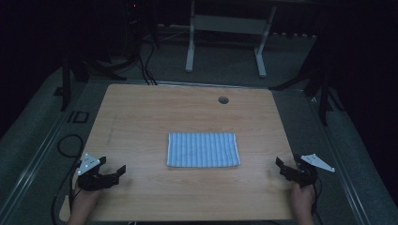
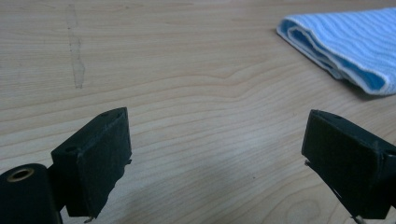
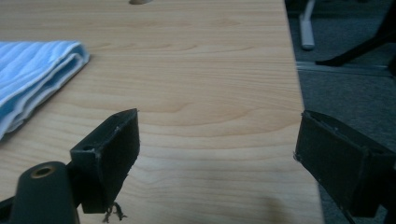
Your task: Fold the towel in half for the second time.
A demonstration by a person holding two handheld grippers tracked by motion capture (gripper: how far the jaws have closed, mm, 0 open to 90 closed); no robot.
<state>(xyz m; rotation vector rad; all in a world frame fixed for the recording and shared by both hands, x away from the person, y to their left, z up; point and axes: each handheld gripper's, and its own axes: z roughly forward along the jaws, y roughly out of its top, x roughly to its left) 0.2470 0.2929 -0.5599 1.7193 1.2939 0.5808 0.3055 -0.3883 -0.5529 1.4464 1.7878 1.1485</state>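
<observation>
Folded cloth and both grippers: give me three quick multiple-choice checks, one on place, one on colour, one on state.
1. Where does the folded cloth lie?
A. mid-table, between the grippers
B. over the table's hole
C. on the floor

2. What colour is the cloth?
A. plain red
B. blue with white stripes
C. green

3. How are the left gripper and right gripper?
A. both shut on the cloth
B. one holds it
C. both open, apart from it

Answers: A, the high view shows it centred on the table; B, stripes show clearly; C, jaws spread over bare wood.
</observation>
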